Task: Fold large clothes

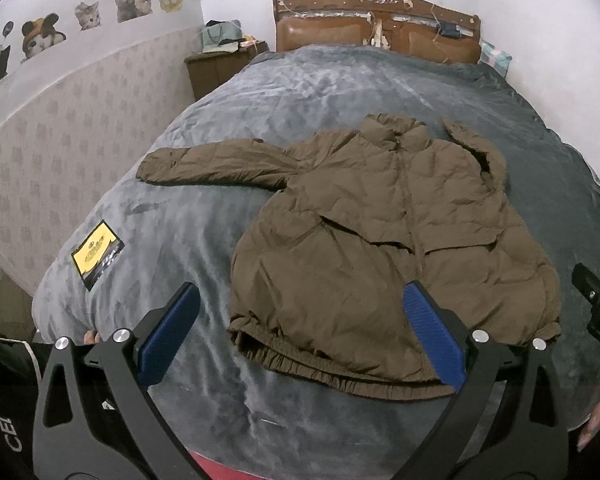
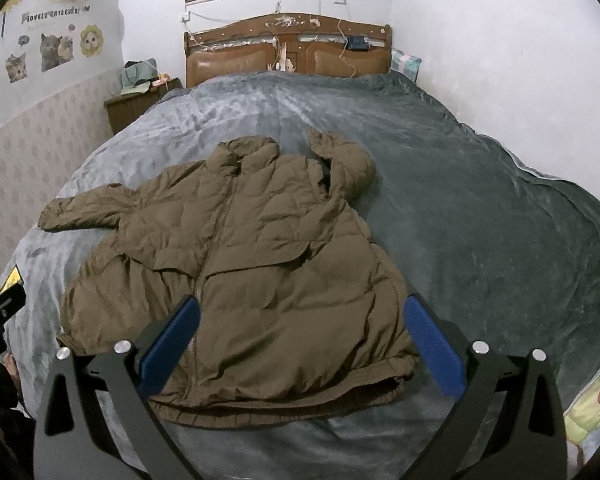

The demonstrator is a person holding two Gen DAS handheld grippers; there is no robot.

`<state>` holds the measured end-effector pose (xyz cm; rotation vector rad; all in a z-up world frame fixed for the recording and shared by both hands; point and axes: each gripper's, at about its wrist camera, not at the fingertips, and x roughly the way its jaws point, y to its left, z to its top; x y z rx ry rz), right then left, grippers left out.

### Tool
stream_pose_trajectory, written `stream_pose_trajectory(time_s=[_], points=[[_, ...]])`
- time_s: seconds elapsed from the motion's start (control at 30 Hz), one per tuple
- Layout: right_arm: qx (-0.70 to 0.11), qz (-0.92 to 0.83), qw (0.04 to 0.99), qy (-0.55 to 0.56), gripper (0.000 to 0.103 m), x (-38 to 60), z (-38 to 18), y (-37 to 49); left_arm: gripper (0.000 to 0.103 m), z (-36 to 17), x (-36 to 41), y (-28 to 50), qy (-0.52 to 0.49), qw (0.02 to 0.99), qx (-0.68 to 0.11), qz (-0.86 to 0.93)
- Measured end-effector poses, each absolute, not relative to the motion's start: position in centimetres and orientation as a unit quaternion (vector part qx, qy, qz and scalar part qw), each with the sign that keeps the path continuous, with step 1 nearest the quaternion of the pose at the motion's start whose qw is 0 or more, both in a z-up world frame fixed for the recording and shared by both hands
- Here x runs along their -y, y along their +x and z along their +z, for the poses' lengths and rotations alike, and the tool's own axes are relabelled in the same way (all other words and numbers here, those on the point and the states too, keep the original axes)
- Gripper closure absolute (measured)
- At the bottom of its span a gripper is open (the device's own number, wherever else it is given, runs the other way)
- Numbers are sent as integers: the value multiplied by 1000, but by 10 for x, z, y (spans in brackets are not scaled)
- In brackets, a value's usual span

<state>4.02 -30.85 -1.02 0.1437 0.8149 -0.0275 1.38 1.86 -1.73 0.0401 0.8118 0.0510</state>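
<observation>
Grey blanket [image 1: 260, 92] covers a bed that fills a small white-walled bedroom, with a carved wooden headboard [image 1: 376, 24] at the far end, a nightstand [image 1: 216, 68] to its left and cat stickers [image 1: 128, 0] on the left wall. An olive puffer jacket [image 1: 380, 240] lies front-up and zipped on the blanket, collar toward the headboard. One sleeve [image 1: 212, 168] stretches flat to the left; the other sleeve [image 2: 340, 156] is bunched by the collar, its cuff hard to make out.

Left tongs [image 1: 300, 332] hover wide open over the jacket's hem, holding nothing, the left pad over bare blanket and the right pad above the zip. Right tongs [image 2: 300, 340] also hang wide open and empty, straddling the hem's right half. A yellow label [image 1: 98, 252] lies on the blanket left of the left tongs. Fingertips show dimly at the frame edges beside the tongs; the person's arms are cut off.
</observation>
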Motion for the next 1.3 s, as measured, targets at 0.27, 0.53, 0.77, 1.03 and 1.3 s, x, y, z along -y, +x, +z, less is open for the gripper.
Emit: stream_pose_trajectory(time_s=[0.27,0.53,0.77,1.03,1.3], points=[[-399,-4,914,78,2,306,-11,42,3,-20,-25,13,14,916,-399,37],[-401,1,912,85,2,307,-13,42,3,-20,-26,13,20,917,-397,39],[-401,1,912,83,2,307,-13,42,3,-22,-29,18,28,915,-401,41],[-396,3,915,82,2,307,-13,41,3,-27,-32,23,27,910,-410,45],[-361,16,932,31,1,292,-15,47,3,-36,-40,38,38,910,-407,65]])
